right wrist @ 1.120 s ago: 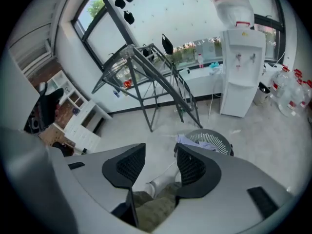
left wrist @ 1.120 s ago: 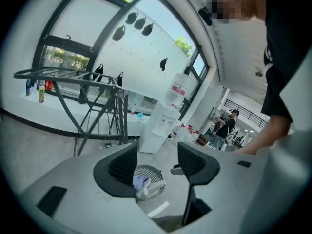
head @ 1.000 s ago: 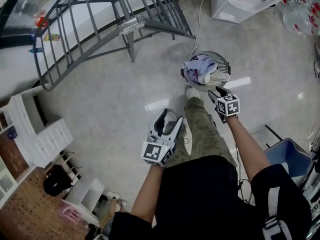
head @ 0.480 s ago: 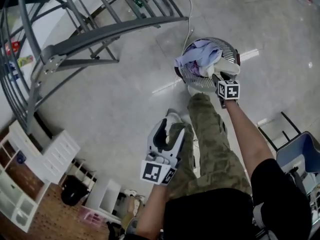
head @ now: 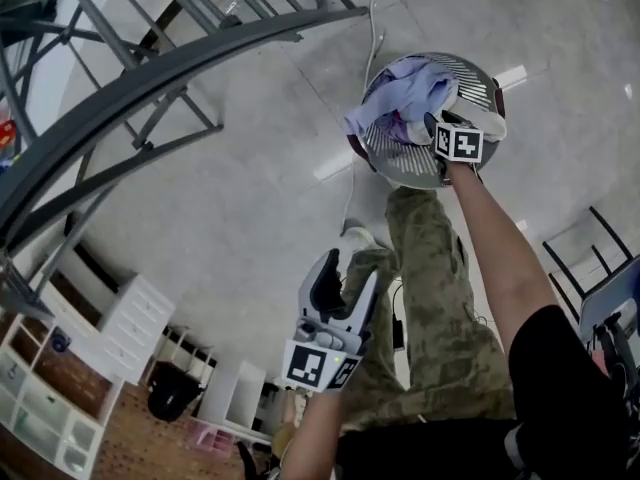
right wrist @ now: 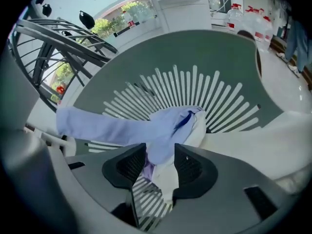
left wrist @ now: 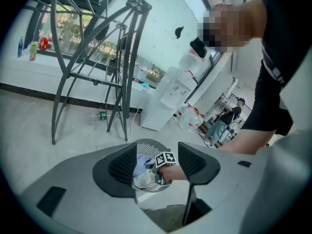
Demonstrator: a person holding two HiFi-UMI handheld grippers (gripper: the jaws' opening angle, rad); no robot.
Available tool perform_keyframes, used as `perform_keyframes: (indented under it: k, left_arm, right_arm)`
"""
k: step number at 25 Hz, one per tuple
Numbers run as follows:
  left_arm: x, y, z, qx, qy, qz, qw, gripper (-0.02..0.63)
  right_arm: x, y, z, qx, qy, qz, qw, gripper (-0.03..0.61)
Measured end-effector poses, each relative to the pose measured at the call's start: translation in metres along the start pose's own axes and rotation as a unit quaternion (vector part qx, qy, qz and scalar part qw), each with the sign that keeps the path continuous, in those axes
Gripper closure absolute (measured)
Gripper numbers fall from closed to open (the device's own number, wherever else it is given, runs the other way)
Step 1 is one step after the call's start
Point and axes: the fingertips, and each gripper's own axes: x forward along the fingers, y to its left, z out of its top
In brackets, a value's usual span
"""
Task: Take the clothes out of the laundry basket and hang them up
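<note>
Down on the glossy pale tiled floor (head: 250,198), near a dark metal drying rack (head: 170,68), the round slatted laundry basket (head: 395,156) holds a lilac garment (head: 405,93) lying over white cloth, its long end trailing across the rim toward the rack. The right gripper (head: 440,128) points steeply into the basket, its jaws wide apart with lilac and white cloth between them, unclamped. The left gripper (head: 348,273) hangs by the person's camouflage trousers (head: 430,268), jaws wide apart around nothing.

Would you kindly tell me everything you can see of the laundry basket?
The laundry basket is round, grey, plastic-looking, with slotted walls, standing upright on the pale floor ahead of the person's legs. A lavender garment drapes over its rim beside a white cloth. The right gripper reaches in, jaws apart around the fabric.
</note>
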Motion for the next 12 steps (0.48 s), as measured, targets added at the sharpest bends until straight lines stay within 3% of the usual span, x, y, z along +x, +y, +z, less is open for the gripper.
perform_keyframes:
  k: [9,12]
  left_arm:
    - [0.018,0.019,-0.014,0.007,0.014,-0.005,0.9999,0.370]
    - [0.020,0.019,-0.018,0.018,0.020,-0.007,0.9996,0.370]
  right_arm:
    - [0.054,-0.036,-0.027,0.020,0.041,-0.058,0.997,0.407]
    - [0.051,-0.042,-0.026,0.002,0.037,-0.069,0.997,0.531]
